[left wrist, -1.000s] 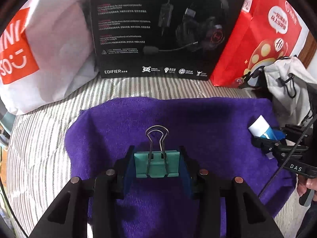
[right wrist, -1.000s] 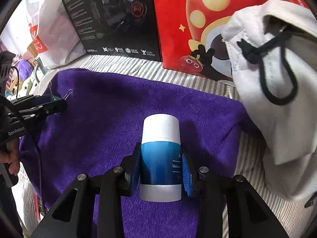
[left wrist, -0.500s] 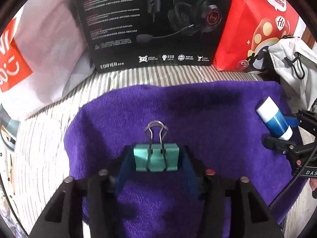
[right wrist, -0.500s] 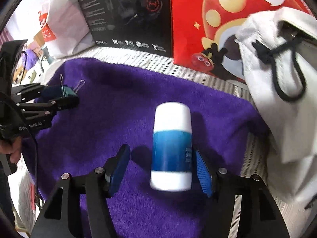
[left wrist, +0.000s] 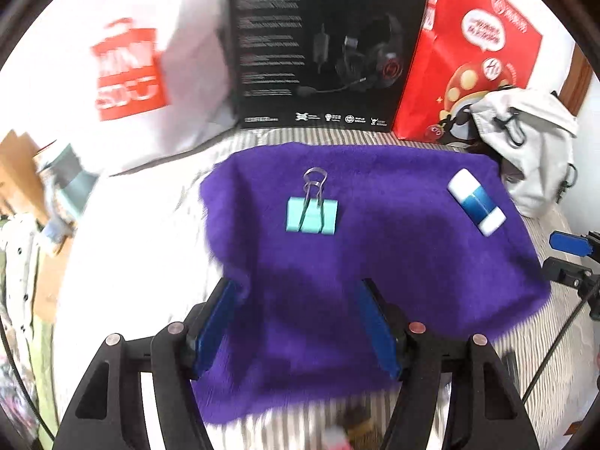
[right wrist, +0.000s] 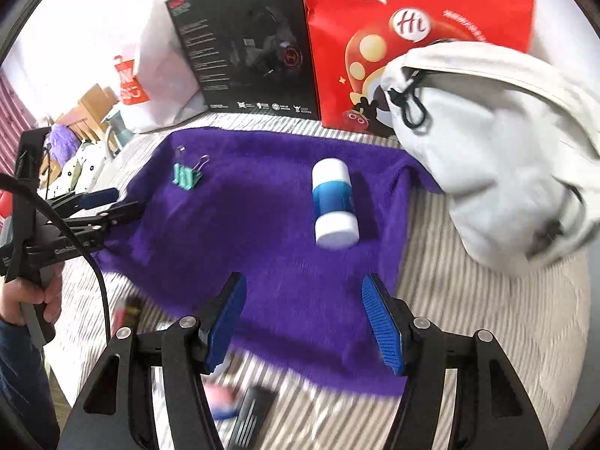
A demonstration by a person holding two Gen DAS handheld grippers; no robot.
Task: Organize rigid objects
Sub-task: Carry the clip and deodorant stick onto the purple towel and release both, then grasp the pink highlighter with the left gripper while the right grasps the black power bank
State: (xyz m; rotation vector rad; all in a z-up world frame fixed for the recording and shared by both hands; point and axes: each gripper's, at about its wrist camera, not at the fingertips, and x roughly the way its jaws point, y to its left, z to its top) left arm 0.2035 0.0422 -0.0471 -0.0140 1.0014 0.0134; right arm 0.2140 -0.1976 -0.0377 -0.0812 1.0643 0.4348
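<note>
A teal binder clip (left wrist: 312,216) (right wrist: 186,176) lies flat on the purple towel (left wrist: 337,300) (right wrist: 262,262), its wire handles pointing away. A blue and white tube (left wrist: 476,201) (right wrist: 333,202) lies on the towel's right part. My left gripper (left wrist: 296,288) (right wrist: 112,202) hangs open, pulled back from the clip with nothing between its blue pads. Over the towel's near edge my right gripper (right wrist: 303,285) is also open, well short of the tube; only its blue fingertip (left wrist: 570,243) shows at the right edge of the left wrist view.
A black headset box (left wrist: 322,48) (right wrist: 243,45), a red mushroom-print bag (left wrist: 472,56) (right wrist: 412,37) and a white shopping bag (left wrist: 123,67) stand behind the towel. A grey drawstring pouch (right wrist: 495,157) (left wrist: 532,150) lies at the right. Small dark items (right wrist: 247,412) rest on the striped cover near the front.
Both grippers opened and pulled back. The binder clip and the tube, held a second ago, now lie free on the towel.
</note>
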